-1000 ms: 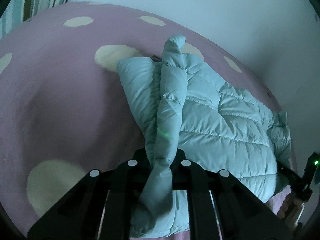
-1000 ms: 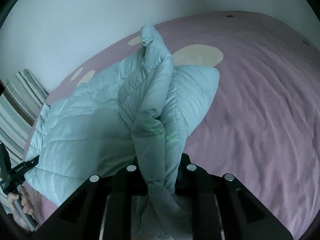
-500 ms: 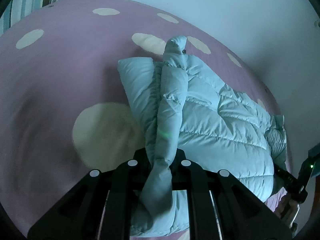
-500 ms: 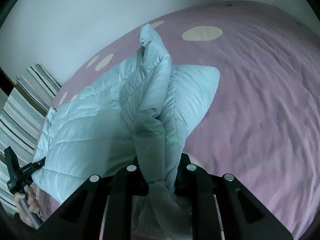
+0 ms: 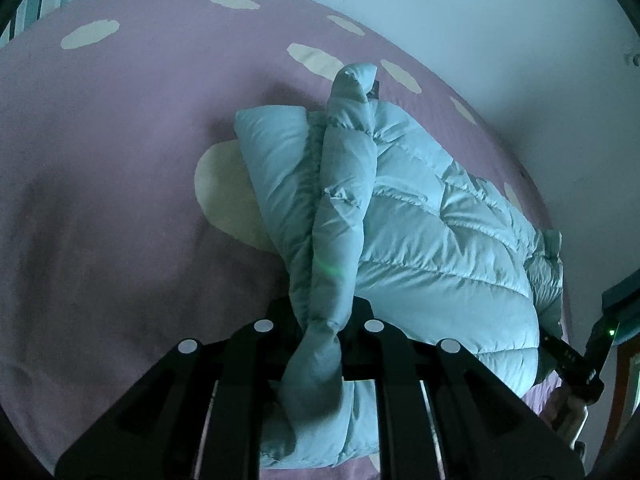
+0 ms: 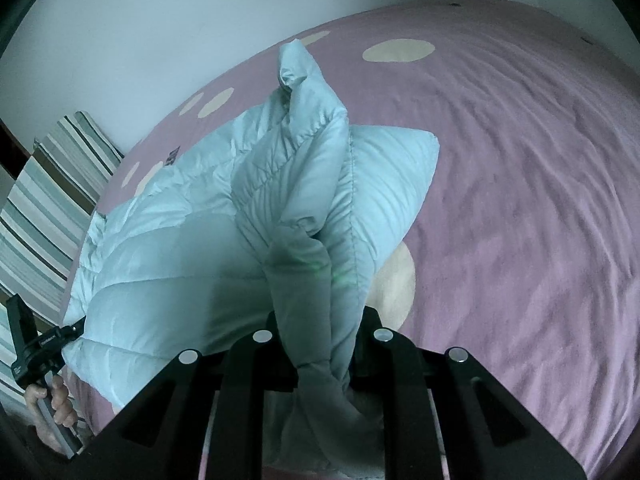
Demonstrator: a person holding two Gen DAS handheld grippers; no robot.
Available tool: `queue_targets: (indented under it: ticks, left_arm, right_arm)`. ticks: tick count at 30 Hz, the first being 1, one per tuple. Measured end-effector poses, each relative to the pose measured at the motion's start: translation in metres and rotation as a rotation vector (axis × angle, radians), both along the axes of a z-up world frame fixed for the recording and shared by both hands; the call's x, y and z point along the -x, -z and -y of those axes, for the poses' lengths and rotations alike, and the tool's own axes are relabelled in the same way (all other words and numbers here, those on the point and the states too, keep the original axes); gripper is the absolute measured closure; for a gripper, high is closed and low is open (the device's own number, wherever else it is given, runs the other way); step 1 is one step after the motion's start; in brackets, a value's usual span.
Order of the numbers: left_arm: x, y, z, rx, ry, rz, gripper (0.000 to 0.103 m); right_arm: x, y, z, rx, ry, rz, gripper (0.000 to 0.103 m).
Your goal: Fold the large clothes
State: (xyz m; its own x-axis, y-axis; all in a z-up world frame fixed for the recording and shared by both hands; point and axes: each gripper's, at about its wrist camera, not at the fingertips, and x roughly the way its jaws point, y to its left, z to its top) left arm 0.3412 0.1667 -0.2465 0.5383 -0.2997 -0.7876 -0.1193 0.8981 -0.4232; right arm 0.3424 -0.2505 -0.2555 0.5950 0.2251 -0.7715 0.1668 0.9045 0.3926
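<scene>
A pale blue quilted puffer jacket [image 5: 420,240] hangs over the purple bed, stretched between both grippers. My left gripper [image 5: 320,312] pinches a bunched fold of it, and its jaws are opening slightly with the fabric still between them. Its far end shows at the left edge of the right wrist view as the left gripper [image 6: 44,344], held by a hand [image 6: 52,404]. My right gripper [image 6: 316,328] is shut on another twisted fold of the jacket [image 6: 160,260]. In the left wrist view the right gripper [image 5: 576,360] appears at the lower right, by the jacket's edge.
A purple bed cover [image 5: 100,160] with cream dots spreads under the jacket, as the bed cover [image 6: 520,200] does in the right wrist view. Striped pillows [image 6: 40,200] lie at the bed's left end. A plain pale wall [image 5: 480,20] runs behind.
The bed's cream dots have slid across both views as the jacket was carried over the cover. More of the striped pillows now shows. Both grips on the jacket look the same.
</scene>
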Motion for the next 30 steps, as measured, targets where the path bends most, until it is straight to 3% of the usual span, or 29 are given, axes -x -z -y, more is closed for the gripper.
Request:
queue_targets:
  ticks: [5, 7, 9, 11, 19, 26, 30]
  left_arm:
    - [-0.011, -0.001, 0.003, -0.056, 0.001, -0.015, 0.075]
    - [-0.015, -0.005, 0.002, -0.081, -0.017, -0.020, 0.063]
    - [-0.015, -0.011, -0.002, -0.095, -0.034, -0.012, 0.045]
    - [-0.012, -0.015, -0.006, -0.111, -0.030, 0.003, 0.041]
    - [-0.027, -0.020, -0.002, -0.169, 0.018, -0.009, 0.036]
    - [-0.024, -0.017, -0.005, -0.238, 0.033, -0.011, 0.035]
    - [-0.022, -0.018, -0.005, -0.253, 0.040, -0.013, 0.035]
  right_arm:
    - [0.005, -0.003, -0.002, 0.029, 0.018, -0.006, 0.075]
    - [0.008, -0.009, -0.003, 0.072, 0.031, -0.004, 0.069]
    - [0.011, -0.016, -0.002, 0.107, 0.042, 0.002, 0.064]
    - [0.016, -0.025, -0.001, 0.137, 0.060, 0.013, 0.061]
    - [0.031, -0.071, -0.015, 0.219, 0.098, 0.114, 0.060]
    - [0.010, -0.073, -0.082, 0.148, -0.087, 0.119, 0.060]
    - [-0.010, -0.068, -0.124, 0.167, -0.168, 0.112, 0.060]
